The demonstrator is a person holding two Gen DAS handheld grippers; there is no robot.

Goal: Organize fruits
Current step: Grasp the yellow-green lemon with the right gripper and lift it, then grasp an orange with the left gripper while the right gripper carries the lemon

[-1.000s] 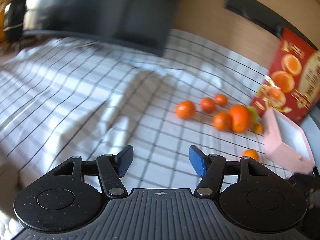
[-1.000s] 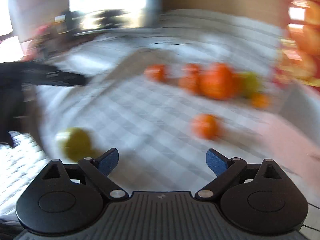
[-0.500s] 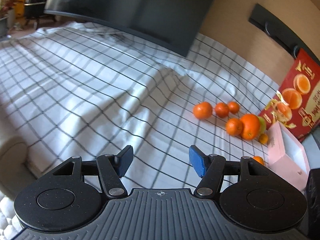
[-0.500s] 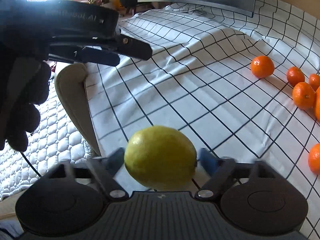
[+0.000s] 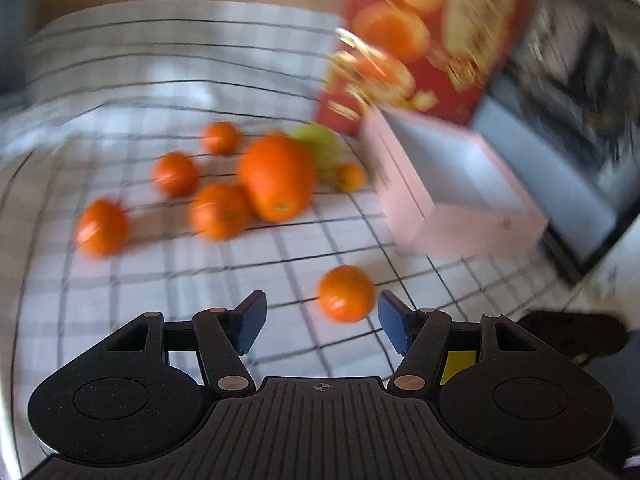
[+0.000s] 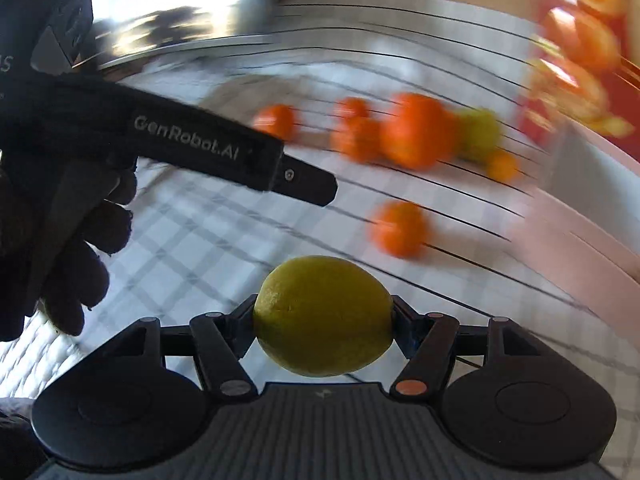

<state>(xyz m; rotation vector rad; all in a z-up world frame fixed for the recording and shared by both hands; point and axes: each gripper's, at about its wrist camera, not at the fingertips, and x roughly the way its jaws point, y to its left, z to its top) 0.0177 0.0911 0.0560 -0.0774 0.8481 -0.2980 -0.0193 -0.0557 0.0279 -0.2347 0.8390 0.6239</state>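
Observation:
My right gripper [image 6: 325,317] is shut on a yellow lemon [image 6: 320,300], held off the checked cloth [image 6: 192,248]. My left gripper [image 5: 321,315] is open just above the cloth, and a small mandarin [image 5: 346,294] lies right ahead of its tips, close to the right finger. Further back lie a large orange [image 5: 276,176], a green-yellow fruit [image 5: 320,142] behind it and several small mandarins [image 5: 218,211]. An open pink box [image 5: 412,200] stands to their right. The right wrist view shows the left gripper's black body [image 6: 208,144] in a gloved hand [image 6: 72,240].
A red carton printed with oranges [image 5: 420,40] stands behind the pink box. A dark screen or frame [image 5: 560,160] lies right of the box. The cloth's left edge drops to a quilted surface [image 6: 24,356]. Both views are motion-blurred.
My right gripper closed on the lemon and lifted it off the cloth. My left gripper swung right, and now faces the fruit pile and pink box from close up.

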